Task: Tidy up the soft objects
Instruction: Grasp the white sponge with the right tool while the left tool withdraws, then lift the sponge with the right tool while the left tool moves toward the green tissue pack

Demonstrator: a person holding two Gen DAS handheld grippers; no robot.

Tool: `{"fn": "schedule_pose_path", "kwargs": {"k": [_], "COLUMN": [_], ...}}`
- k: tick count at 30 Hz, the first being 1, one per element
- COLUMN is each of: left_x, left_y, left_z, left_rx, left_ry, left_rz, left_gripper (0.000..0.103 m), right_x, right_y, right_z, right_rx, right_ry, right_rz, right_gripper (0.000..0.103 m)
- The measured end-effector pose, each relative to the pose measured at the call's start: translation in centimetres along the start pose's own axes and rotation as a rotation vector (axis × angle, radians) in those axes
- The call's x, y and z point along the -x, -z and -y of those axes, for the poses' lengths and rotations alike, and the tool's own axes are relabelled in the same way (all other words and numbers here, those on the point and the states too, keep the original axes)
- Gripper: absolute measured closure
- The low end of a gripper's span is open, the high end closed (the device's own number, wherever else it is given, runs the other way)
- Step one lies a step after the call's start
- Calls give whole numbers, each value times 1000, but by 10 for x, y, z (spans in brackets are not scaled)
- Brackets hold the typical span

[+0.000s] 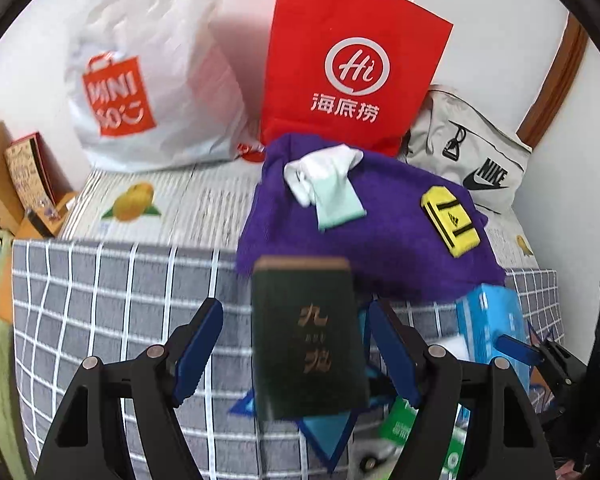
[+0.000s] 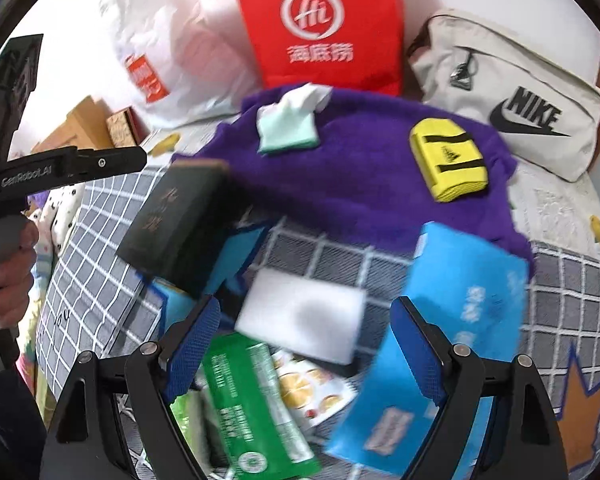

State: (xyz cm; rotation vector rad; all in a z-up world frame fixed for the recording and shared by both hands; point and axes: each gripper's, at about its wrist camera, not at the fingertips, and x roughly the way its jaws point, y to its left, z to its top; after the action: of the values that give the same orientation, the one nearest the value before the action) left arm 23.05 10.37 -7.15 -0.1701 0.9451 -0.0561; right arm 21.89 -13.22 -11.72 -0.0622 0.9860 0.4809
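- Left wrist view: left gripper (image 1: 296, 350) spread wide around the dark green sponge (image 1: 308, 336), pads apparently not touching; it may tumble.
- Right gripper (image 2: 304, 344) spread above the white sponge (image 2: 300, 314), amid clutter near the checked blanket (image 2: 100, 240) front edge; might snag the blue packet (image 2: 452, 320).

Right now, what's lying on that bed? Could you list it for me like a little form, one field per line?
surface: grey checked blanket
big cloth: purple towel, spread out
on the towel: yellow sponge; folded white and mint cloth
dark item: dark green sponge, in front of the left gripper, blurred
near the right gripper: white sponge, blue pack, green packet
at the wall: red paper bag, white plastic bag, Nike bag
grippers: both open
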Motion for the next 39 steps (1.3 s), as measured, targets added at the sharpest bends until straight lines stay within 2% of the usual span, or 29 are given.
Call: {"fn": "schedule_pose_path", "kwargs": {"k": [8, 11, 19, 24, 27, 29, 30, 31, 34, 37, 39], "left_x": [3, 3, 1, -2, -3, -2, -2, -2, -2, -3, -3], "left_y": [41, 51, 65, 67, 69, 70, 70, 71, 71, 72, 73], "left_z": [-19, -28, -41, -42, -42, -43, -44, -46, -50, -49, -45], "left_rx": [17, 31, 33, 41, 39, 38, 42, 47, 61, 66, 61], "left_ry": [52, 88, 94, 120, 126, 122, 122, 123, 114, 114, 117], "left_rz": [1, -6, -5, -1, -8, -7, -7, -6, -11, -14, -15], "left_gripper": [29, 29, 29, 29, 29, 29, 29, 29, 29, 29, 29], "right_x": [-27, -29, -34, -41, -48, -58, -60, -60, -52, -41, -34], "right_y": [9, 12, 14, 13, 10, 11, 11, 11, 9, 9, 9], "right_z": [-16, -20, -28, -30, -34, -32, -34, -34, -27, -18, -17], "right_rx": [-12, -16, 21, 16, 21, 13, 30, 35, -14, -53, -61], "right_ry": [73, 115, 241, 264, 269, 254, 281, 291, 257, 164, 154], "right_rz": [-52, -39, -76, -72, -72, -102, -91, -82, -54, -30, -14], "right_gripper": [16, 16, 16, 10, 8, 8, 8, 12, 22, 22, 22]}}
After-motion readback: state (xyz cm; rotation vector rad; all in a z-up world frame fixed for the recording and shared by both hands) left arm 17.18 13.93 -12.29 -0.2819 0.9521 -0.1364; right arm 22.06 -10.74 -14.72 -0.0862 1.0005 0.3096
